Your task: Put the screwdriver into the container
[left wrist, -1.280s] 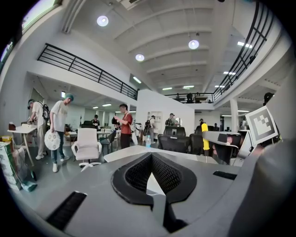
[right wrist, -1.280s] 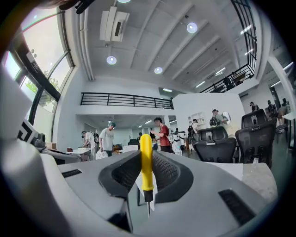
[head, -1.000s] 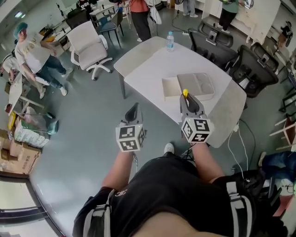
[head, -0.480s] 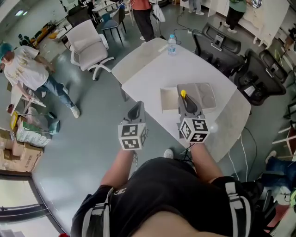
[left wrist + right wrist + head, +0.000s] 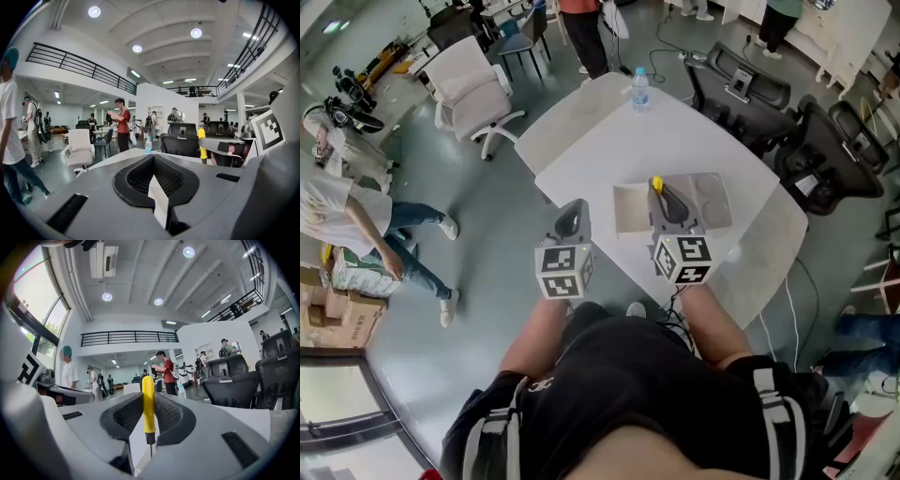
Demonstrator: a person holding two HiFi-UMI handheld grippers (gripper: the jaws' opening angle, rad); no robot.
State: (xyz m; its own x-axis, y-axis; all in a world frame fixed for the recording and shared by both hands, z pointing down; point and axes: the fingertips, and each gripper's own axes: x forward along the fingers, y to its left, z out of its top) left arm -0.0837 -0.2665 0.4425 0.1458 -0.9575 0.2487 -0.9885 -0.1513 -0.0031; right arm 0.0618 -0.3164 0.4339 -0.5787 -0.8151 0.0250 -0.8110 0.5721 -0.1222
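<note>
My right gripper (image 5: pixel 660 194) is shut on a yellow-handled screwdriver (image 5: pixel 656 184), and its tips hang over the shallow beige-grey container (image 5: pixel 710 199) on the white table (image 5: pixel 609 131). In the right gripper view the screwdriver (image 5: pixel 148 404) stands upright between the jaws of the right gripper (image 5: pixel 148 414), handle up and thin shaft pointing down. My left gripper (image 5: pixel 572 219) is shut and empty, level with the table's near left edge. From the left gripper (image 5: pixel 153 174) view, the yellow screwdriver handle (image 5: pixel 202 145) shows at the right.
A water bottle (image 5: pixel 640 86) stands at the table's far side. Black office chairs (image 5: pixel 825 150) crowd the right and back, and a white chair (image 5: pixel 473 89) stands at the left. People (image 5: pixel 337 216) stand and walk on the grey floor at the left.
Both grippers have come nearer the table, and the right one has carried the screwdriver over the container. The person at the left has walked along the floor.
</note>
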